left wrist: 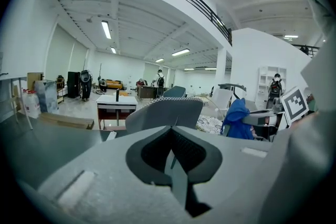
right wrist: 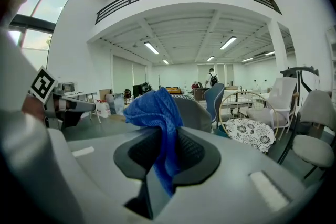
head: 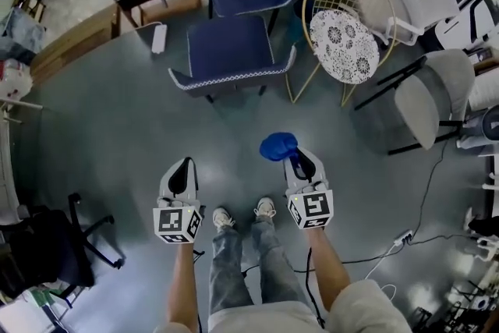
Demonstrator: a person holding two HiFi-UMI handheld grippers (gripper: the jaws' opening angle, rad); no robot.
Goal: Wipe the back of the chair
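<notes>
**Approach stage, before contact.** The chair, blue with a pale-trimmed backrest, is shown ahead of the person. Its back is turned toward both grippers and is well apart from them.

- **Right gripper:** The right gripper is held on the near side of the chair, slightly to its right. Its jaws are clamped on a blue cloth. A bunch of the cloth stands up past the jaw tips, and a tail hangs down between them.
- **Left gripper:** The left gripper is held on the near side of the chair, slightly to its left. Its jaws are brought together with nothing between them.

The cloth is not touching the chair, so wiping is judged not yet begun.

For the next move, the gap to the chair would have to be closed. The bunched cloth would then be pressed against the outer face of the backrest and drawn across it. The empty left gripper could be used to steady the top edge.
</notes>
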